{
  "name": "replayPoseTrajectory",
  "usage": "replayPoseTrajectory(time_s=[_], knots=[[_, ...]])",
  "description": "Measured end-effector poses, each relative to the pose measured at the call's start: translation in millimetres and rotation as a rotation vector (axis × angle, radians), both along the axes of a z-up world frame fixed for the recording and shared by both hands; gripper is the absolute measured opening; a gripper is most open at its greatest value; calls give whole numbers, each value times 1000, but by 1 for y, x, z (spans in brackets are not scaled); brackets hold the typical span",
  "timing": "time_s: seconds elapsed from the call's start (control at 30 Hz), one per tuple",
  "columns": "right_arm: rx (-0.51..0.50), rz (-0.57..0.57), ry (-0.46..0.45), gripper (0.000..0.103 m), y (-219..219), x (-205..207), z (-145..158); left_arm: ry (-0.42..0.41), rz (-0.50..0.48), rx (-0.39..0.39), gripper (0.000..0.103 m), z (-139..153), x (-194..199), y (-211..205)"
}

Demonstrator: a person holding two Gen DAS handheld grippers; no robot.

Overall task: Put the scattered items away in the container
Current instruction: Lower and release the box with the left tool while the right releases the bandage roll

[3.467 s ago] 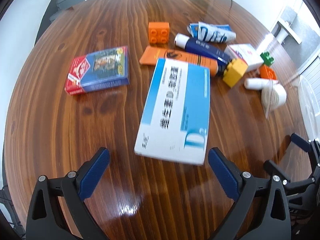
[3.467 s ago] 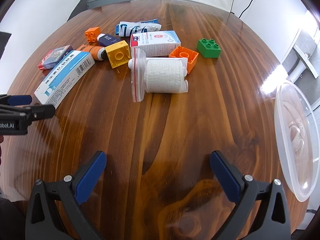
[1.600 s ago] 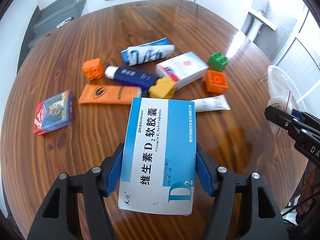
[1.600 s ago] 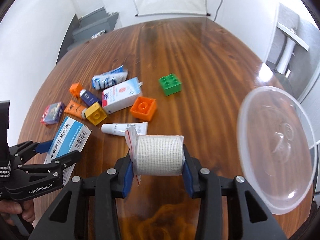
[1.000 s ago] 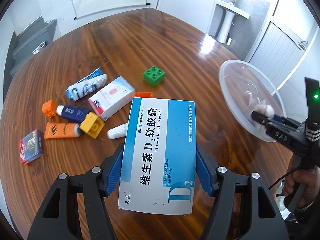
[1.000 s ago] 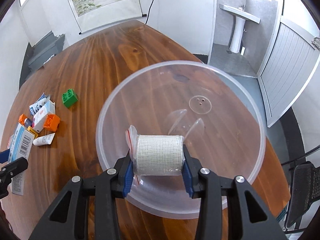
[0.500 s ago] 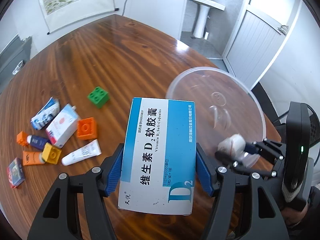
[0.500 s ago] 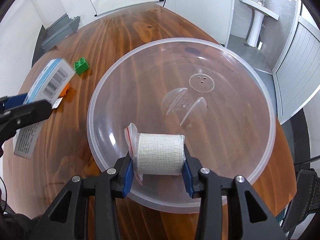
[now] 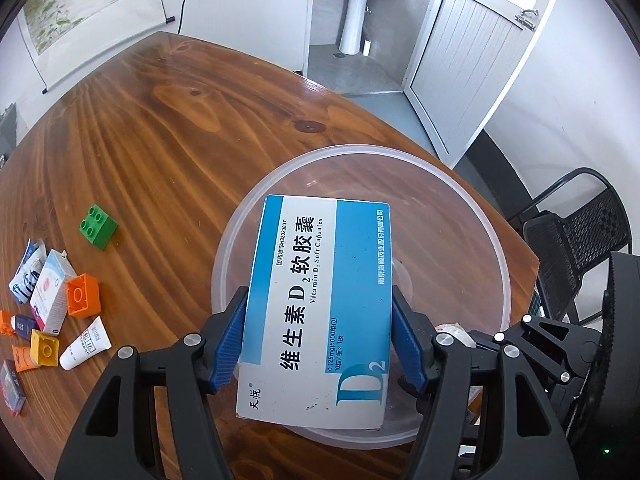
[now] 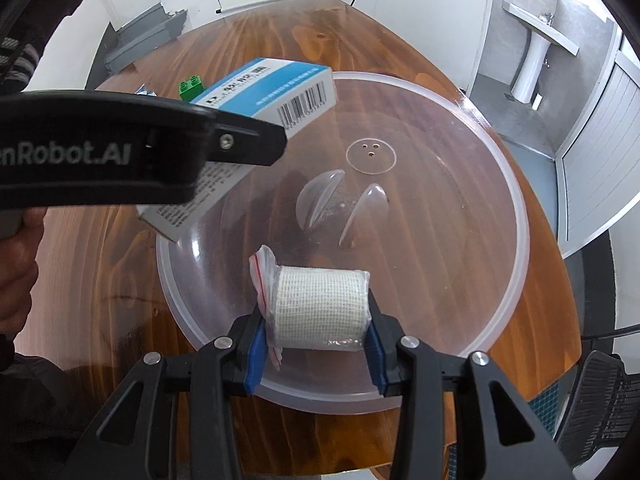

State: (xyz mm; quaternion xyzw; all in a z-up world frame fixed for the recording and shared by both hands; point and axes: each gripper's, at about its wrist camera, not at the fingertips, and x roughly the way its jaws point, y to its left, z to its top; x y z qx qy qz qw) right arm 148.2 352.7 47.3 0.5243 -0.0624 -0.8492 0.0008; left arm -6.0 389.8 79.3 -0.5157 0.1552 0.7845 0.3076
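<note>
We held the vitamin box (image 9: pixel 320 300) clamped in the left gripper (image 9: pixel 320 344) and the bandage roll (image 10: pixel 320 312) pinched in the right gripper (image 10: pixel 316 344), both over the clear container (image 10: pixel 516 216), needing low, separate releases.

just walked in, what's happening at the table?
A person is tidying with two handheld grippers. The left gripper is shut on a blue-and-white vitamin D box; the right gripper is shut on a bagged gauze roll. Both hang over the clear plastic container, which looks empty; nothing is released yet. On the wooden table a green brick, an orange brick, a white tube and other small items wait.
</note>
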Motion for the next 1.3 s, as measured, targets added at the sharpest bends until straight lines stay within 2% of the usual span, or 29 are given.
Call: replayPoseTrajectory(time_s=[0.3, 0.5, 0.57, 0.6, 0.63, 0.8, 0.97, 1.2, 1.3], knots=[[58, -42, 75, 45, 14, -7, 22, -18, 34, -13, 69, -6, -5, 4], [64, -30, 89, 47, 16, -14, 24, -103, 73, 0, 70, -17, -12, 0], [59, -30, 83, 60, 16, -14, 24, -113, 77, 4, 81, -17, -12, 0], [58, -33, 86, 77, 17, -12, 24, -111, 80, 4, 82, -17, -12, 0], [58, -35, 95, 83, 17, -9, 26, -106, 84, 8, 82, -16, -11, -1], [55, -51, 119, 83, 18, -7, 33, -91, 108, 27, 82, -7, -6, -6], [8, -98, 127, 83, 31, -4, 33, -90, 113, 49, 82, 0, 1, -14], [9, -128, 140, 83, 26, -10, 35, -155, 160, 132, 82, 4, -1, -39], [25, -120, 150, 83, 22, -10, 41, -146, 175, 129, 82, 7, -2, -46]])
